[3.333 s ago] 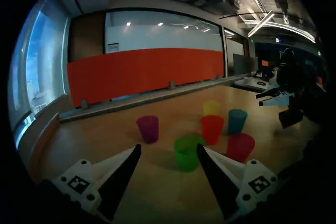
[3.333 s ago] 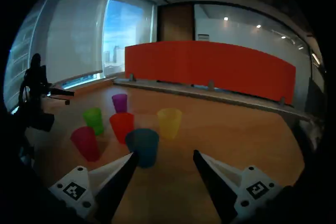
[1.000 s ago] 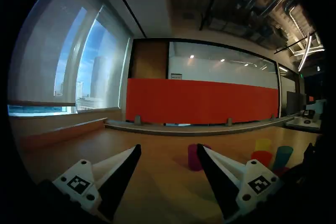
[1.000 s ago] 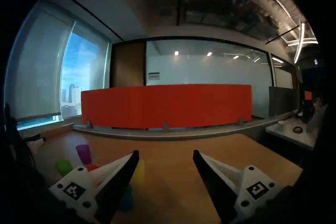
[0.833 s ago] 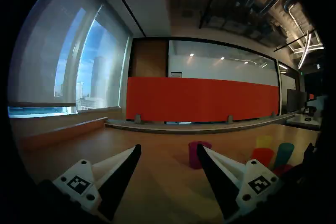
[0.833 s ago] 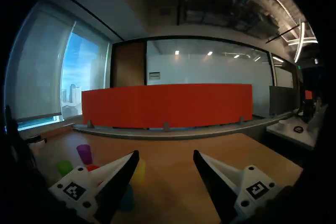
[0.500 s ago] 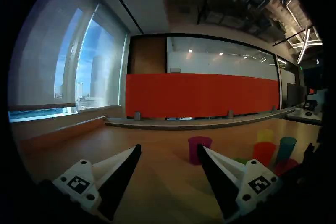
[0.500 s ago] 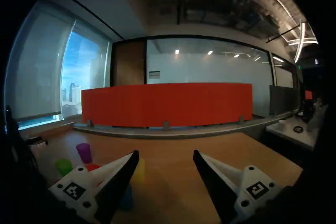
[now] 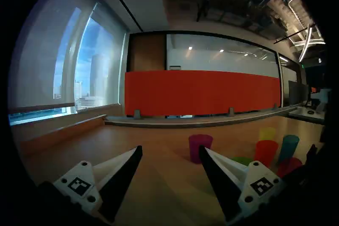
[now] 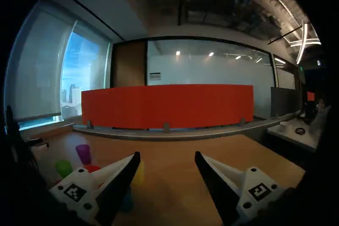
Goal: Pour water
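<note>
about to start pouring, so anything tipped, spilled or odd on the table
Nothing stands out. The purple cup, orange cup, teal cup and yellow cup stand upright on the wooden table, with no spill visible. The left gripper and right gripper hold nothing, jaws open.

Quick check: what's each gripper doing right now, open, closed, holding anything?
Left gripper: open, holding nothing.
Right gripper: open, holding nothing.

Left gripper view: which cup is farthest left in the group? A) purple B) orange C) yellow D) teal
A: the purple cup stands at the left end, with the yellow cup, orange cup and teal cup all off to its right on the wooden table.
</note>
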Motion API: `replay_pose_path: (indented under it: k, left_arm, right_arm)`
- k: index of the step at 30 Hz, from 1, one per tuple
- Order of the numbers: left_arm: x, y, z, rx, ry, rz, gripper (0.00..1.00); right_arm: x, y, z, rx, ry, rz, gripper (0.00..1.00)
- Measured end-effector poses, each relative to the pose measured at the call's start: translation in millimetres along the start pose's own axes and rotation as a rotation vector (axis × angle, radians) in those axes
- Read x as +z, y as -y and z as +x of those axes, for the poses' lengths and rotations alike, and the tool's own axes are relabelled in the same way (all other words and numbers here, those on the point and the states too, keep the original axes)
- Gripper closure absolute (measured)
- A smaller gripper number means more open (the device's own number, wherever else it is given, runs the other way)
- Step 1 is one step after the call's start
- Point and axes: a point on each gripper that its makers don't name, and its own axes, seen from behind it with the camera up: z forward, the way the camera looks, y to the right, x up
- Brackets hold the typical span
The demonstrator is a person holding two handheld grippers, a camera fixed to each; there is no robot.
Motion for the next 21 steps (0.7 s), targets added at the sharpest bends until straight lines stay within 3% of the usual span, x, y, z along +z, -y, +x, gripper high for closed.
replay_pose_path:
  k: [11,21]
  left_arm:
    - [-1.3,0.3,-0.3,0.0,0.0,0.0,0.02]
    - [-1.2,0.4,-0.2,0.002,0.0,0.0,0.02]
  right_arm:
    - [-0.7,-28.3,-13.2,-0.038,-0.063,-0.072,0.0]
    - [7.4,-30.7,-28.6,0.041,-0.108,-0.041,0.0]
